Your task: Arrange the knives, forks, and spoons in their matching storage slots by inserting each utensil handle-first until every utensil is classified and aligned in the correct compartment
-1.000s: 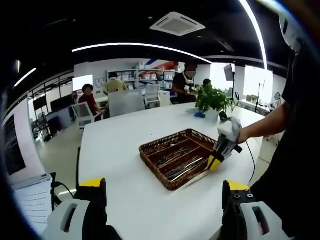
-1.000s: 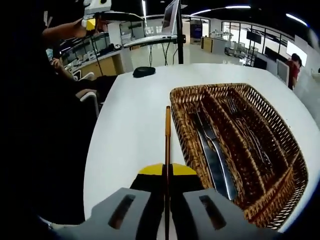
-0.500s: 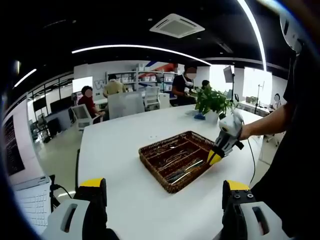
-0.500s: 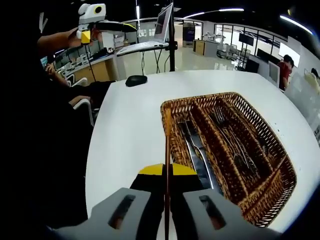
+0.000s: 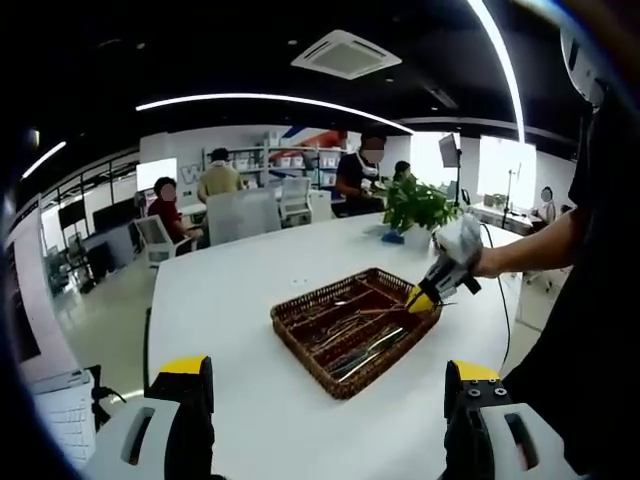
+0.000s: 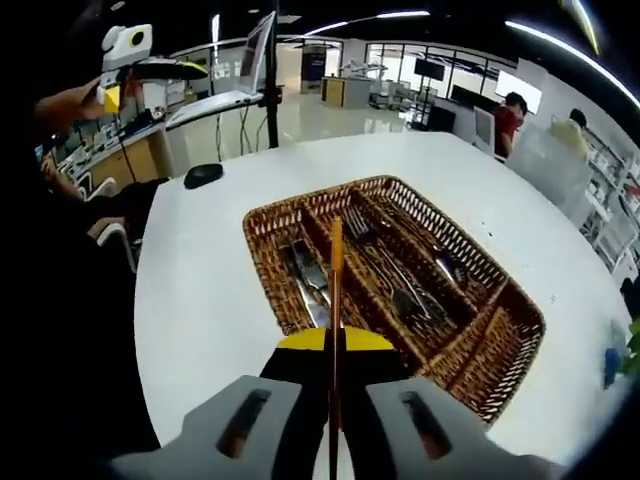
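A brown wicker cutlery basket (image 5: 300, 350) with long compartments lies on the white table (image 5: 230, 300). In the right gripper view the basket (image 6: 262, 258) holds knives (image 6: 305, 282) in its left slot, with forks and spoons (image 6: 405, 285) in the slots beside it. My right gripper (image 6: 335, 345) is shut on a thin orange-brown utensil (image 6: 336, 270) that points out over the knife slot, held above the basket. In the left gripper view the right gripper (image 5: 422, 298) hovers over the basket's right corner. My left gripper (image 5: 325, 420) is open and empty, well back from the basket.
A potted plant (image 5: 420, 205) stands at the table's far end, with several seated people and chairs behind it. A black mouse (image 6: 203, 175) lies near the table edge, a laptop on a stand (image 6: 240, 70) beyond it. The raised left gripper (image 6: 112, 92) is at the upper left.
My right gripper has carried the thin utensil from beside the basket's edge to over its compartments, higher and further in. The left gripper stays open and back.
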Demonstrator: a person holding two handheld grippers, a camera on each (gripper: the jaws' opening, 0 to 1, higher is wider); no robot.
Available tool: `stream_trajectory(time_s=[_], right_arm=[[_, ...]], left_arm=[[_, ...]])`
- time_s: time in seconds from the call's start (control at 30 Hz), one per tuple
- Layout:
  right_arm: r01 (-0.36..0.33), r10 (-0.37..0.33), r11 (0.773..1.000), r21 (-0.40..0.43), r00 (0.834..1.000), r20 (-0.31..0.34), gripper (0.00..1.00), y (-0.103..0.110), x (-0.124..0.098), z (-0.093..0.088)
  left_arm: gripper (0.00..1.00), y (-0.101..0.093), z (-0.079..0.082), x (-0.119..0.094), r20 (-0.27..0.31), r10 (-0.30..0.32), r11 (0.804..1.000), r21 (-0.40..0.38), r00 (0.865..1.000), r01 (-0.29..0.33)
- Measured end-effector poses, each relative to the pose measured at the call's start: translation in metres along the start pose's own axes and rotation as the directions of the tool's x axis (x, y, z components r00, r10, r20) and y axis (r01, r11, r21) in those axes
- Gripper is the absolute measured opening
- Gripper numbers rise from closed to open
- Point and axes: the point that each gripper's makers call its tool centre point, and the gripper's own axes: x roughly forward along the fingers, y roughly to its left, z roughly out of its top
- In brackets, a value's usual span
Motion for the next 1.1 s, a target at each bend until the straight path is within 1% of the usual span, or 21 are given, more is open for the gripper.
stream_trajectory(time_s=[0.07, 0.1, 0.13, 0.2, 0.3, 0.37, 0.43, 0.5, 0.6, 0.67, 0.73, 0.77, 0.8, 0.87, 0.97, 1.1], right_arm=[[0.045, -0.044, 0.998, 0.042, 0.999, -0.003, 0.0, -0.012, -0.006, -0.002], [0.055, -0.055, 0.997, 0.053, 0.998, -0.001, 0.0, -0.016, -0.008, -0.003], [0.071, -0.071, 0.994, 0.081, 0.997, -0.002, 0.0, -0.021, -0.011, -0.004], [0.115, -0.116, 0.987, 0.108, 0.993, 0.006, 0.0, -0.031, -0.019, -0.003], [0.167, -0.168, 0.975, 0.147, 0.986, -0.002, 0.0, -0.042, -0.028, -0.004], [0.206, -0.208, 0.959, 0.196, 0.978, -0.011, 0.0, -0.053, -0.033, -0.007], [0.253, -0.258, 0.936, 0.243, 0.966, -0.01, 0.0, -0.064, -0.04, -0.01], [0.321, -0.332, 0.899, 0.297, 0.943, -0.012, 0.0, -0.079, -0.048, -0.012], [0.353, -0.371, 0.868, 0.349, 0.929, -0.016, 0.0, -0.087, -0.056, -0.015], [0.381, -0.399, 0.857, 0.348, 0.917, -0.022, 0.0, -0.092, -0.059, -0.016], [0.406, -0.426, 0.837, 0.368, 0.904, -0.027, 0.0, -0.097, -0.064, -0.017], [0.423, -0.444, 0.823, 0.379, 0.895, -0.034, 0.0, -0.101, -0.068, -0.018], [0.43, -0.452, 0.817, 0.383, 0.891, -0.036, 0.0, -0.103, -0.07, -0.018], [0.447, -0.473, 0.794, 0.412, 0.88, -0.043, 0.0, -0.11, -0.075, -0.022], [0.46, -0.49, 0.775, 0.432, 0.871, -0.048, 0.0, -0.116, -0.081, -0.023], [0.475, -0.506, 0.763, 0.438, 0.861, -0.052, 0.0, -0.121, -0.084, -0.023]], left_arm=[[1.0, 0.001, 0.002, 0.003, 0.001, -0.005, 1.0, 0.006, 1.0, 0.005], [1.0, 0.002, 0.003, 0.006, 0.002, -0.01, 1.0, 0.007, 1.0, 0.01], [1.0, 0.002, 0.003, 0.008, 0.002, -0.013, 1.0, 0.007, 1.0, 0.013], [1.0, 0.0, 0.007, 0.012, 0.006, -0.026, 1.0, 0.01, 1.0, 0.026], [1.0, -0.002, 0.01, 0.018, 0.003, -0.04, 0.999, 0.012, 0.999, 0.04], [1.0, -0.004, 0.013, 0.022, 0.005, -0.05, 0.999, 0.015, 0.999, 0.05], [1.0, -0.006, 0.016, 0.027, 0.007, -0.062, 0.998, 0.021, 0.998, 0.061], [1.0, -0.007, 0.019, 0.029, 0.01, -0.066, 0.998, 0.023, 0.998, 0.066], [1.0, -0.009, 0.021, 0.033, 0.014, -0.078, 0.996, 0.031, 0.997, 0.078], [1.0, -0.008, 0.02, 0.034, 0.013, -0.082, 0.996, 0.034, 0.997, 0.081], [1.0, -0.006, 0.02, 0.034, 0.013, -0.085, 0.996, 0.036, 0.996, 0.084], [1.0, -0.005, 0.02, 0.034, 0.014, -0.084, 0.996, 0.037, 0.996, 0.084], [1.0, -0.004, 0.02, 0.033, 0.014, -0.084, 0.996, 0.037, 0.996, 0.084], [1.0, -0.001, 0.019, 0.033, 0.014, -0.084, 0.996, 0.037, 0.996, 0.083], [1.0, -0.002, 0.019, 0.033, 0.015, -0.085, 0.996, 0.038, 0.996, 0.084], [1.0, -0.004, 0.019, 0.034, 0.014, -0.088, 0.995, 0.039, 0.996, 0.088]])
